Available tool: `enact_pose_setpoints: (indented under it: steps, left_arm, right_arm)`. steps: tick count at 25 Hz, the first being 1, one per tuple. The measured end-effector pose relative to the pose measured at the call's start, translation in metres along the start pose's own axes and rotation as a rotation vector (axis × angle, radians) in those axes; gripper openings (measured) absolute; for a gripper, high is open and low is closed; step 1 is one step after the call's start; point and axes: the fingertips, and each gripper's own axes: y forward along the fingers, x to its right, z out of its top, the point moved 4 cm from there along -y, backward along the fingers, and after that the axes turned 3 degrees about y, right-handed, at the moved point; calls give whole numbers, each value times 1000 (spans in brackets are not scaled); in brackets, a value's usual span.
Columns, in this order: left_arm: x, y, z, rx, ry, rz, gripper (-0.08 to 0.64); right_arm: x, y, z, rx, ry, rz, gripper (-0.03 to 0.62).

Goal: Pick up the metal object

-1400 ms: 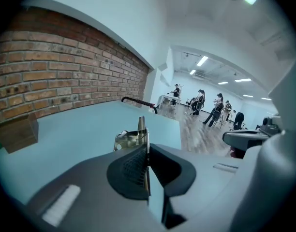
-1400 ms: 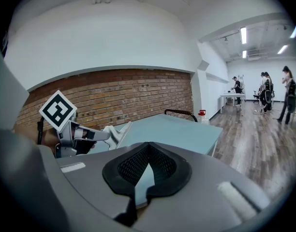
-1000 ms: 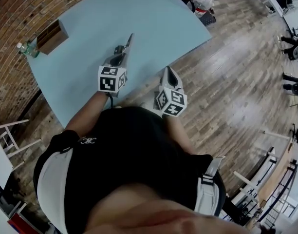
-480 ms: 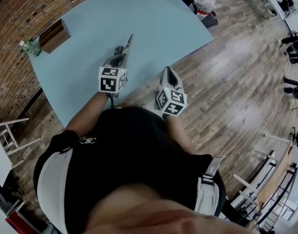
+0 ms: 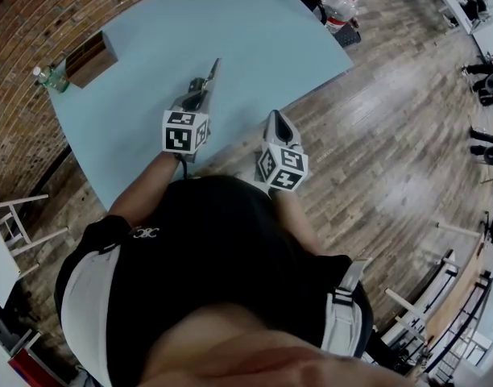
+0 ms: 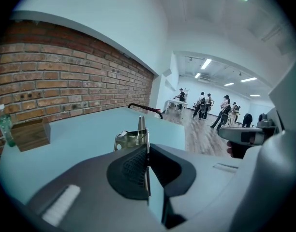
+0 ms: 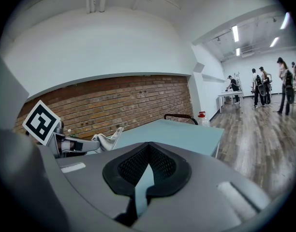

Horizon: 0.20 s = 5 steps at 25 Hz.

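Observation:
The metal object is a thin silver bracket with a pointed tip. It is held on edge above the light blue table. My left gripper is shut on it, and in the left gripper view the bracket sticks out past the closed pads. My right gripper hovers over the table's near edge, to the right of the left one. It is shut with nothing between its jaws. From the right gripper view the bracket shows at the left, beyond my right gripper.
A wooden box and a green-capped bottle stand at the table's far left corner. A water jug sits on the wood floor past the table's right corner. A white stool is at the left. Several people stand far off.

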Motion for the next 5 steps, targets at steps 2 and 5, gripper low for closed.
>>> enact_pose_setpoints:
  steps: [2, 5]
  left_arm:
    - [-1, 0, -2, -4, -2, 0, 3]
    - [-2, 1, -5, -14, -7, 2, 3]
  right_arm:
    - [-1, 0, -1, -1, -4, 3, 12]
    - [-3, 1, -2, -2, -10, 7, 12]
